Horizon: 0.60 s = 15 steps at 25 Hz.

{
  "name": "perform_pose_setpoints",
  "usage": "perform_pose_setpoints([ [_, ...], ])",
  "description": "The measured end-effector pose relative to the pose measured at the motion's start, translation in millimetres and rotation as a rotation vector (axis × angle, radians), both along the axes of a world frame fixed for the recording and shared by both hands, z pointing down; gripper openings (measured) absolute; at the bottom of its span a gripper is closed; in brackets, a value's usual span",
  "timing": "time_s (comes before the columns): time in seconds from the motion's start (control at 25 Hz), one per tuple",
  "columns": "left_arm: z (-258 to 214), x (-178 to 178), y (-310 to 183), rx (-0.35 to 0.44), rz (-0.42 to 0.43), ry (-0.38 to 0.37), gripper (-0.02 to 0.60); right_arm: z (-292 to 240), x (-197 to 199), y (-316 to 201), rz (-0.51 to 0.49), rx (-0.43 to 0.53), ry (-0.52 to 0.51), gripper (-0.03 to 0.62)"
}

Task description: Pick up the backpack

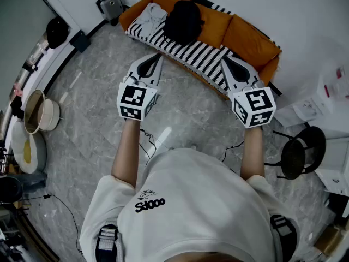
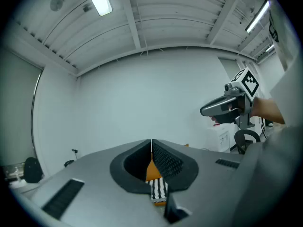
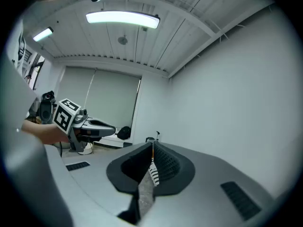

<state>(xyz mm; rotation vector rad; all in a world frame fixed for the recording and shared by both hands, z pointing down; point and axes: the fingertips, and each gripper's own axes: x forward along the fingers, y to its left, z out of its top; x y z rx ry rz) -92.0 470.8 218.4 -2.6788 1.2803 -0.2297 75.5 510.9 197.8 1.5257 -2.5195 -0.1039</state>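
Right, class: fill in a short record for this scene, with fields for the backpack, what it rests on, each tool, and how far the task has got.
backpack: black, lying on the sofa, untouched
sofa: orange, with a black-and-white striped blanket over its seat
left tool: shut, nothing in it, pointing towards the sofa
right tool: shut, nothing in it, apart from the backpack
nearby: black stool at the right
task stage: pick-up not yet begun

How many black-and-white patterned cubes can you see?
2. One cube rides on the left hand-held gripper; the other cube rides on the right hand-held gripper. None looks hidden.
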Motion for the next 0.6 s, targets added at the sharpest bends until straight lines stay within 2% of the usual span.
perform_pose_setpoints([
  [0.2, 3, 3, 4, -0.006, 0.012, -0.008, 0.025, -1, -6, 0, -0.006, -0.001, -0.009, 0.041],
  [0.4, 5, 12, 4, -0.012, 0.014, -0.012, 0.025, -1, 6, -6, 0.004, -0.009, -0.065, 0.041],
  [0.6, 12, 23, 2, -0.024, 0.010, -0.023, 0.025, 9, 18, -9, -0.003, -0.024, -0.071, 0.041],
])
